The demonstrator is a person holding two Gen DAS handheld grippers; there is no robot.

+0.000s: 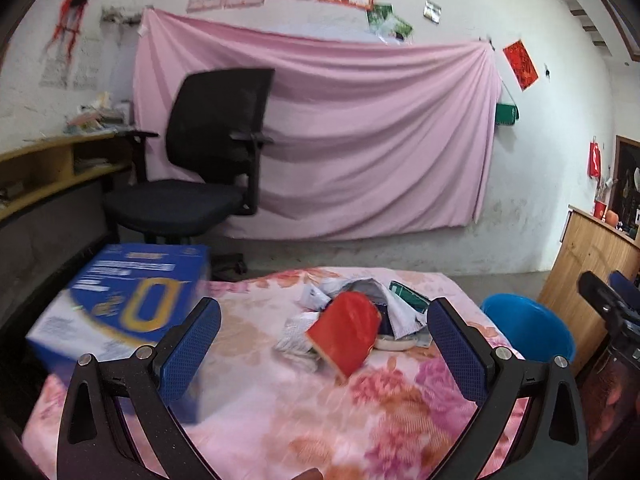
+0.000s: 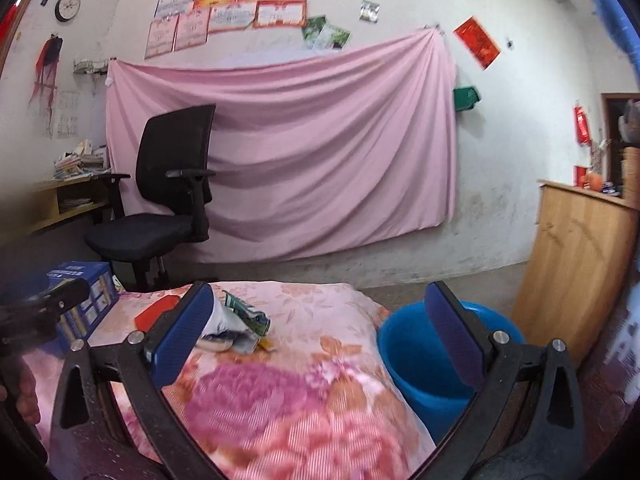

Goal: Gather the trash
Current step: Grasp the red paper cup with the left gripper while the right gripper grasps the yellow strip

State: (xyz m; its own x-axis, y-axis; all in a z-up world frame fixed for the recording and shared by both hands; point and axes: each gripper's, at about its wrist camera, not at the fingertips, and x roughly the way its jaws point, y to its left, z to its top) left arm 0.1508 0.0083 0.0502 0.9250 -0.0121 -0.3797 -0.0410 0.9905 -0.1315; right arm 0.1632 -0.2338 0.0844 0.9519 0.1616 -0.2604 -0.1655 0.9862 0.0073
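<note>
On the flowered bed (image 1: 280, 420), near the blue bucket (image 1: 528, 328), we see the trash pile (image 1: 352, 320): light, crumpled wrappers; pinch a raised edge. Both hand-held grippers, left (image 1: 324, 348) and right (image 2: 320, 336), gape empty.

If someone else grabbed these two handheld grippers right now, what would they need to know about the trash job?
Left gripper: open, empty, pointed at the trash pile on the flowered cloth.
Right gripper: open, empty, held over the table's right side near the blue bucket.
Trash: crumpled wrappers, papers and a red piece lie heaped at the far middle of the table. The blue box sits at the far left.
Bucket: stands off the table's right edge; its inside is not visible.
Done: nothing in either grip; cannot tell if anything is binned.
Left: pick up the pile piece by piece and drop it in the bucket.
</note>
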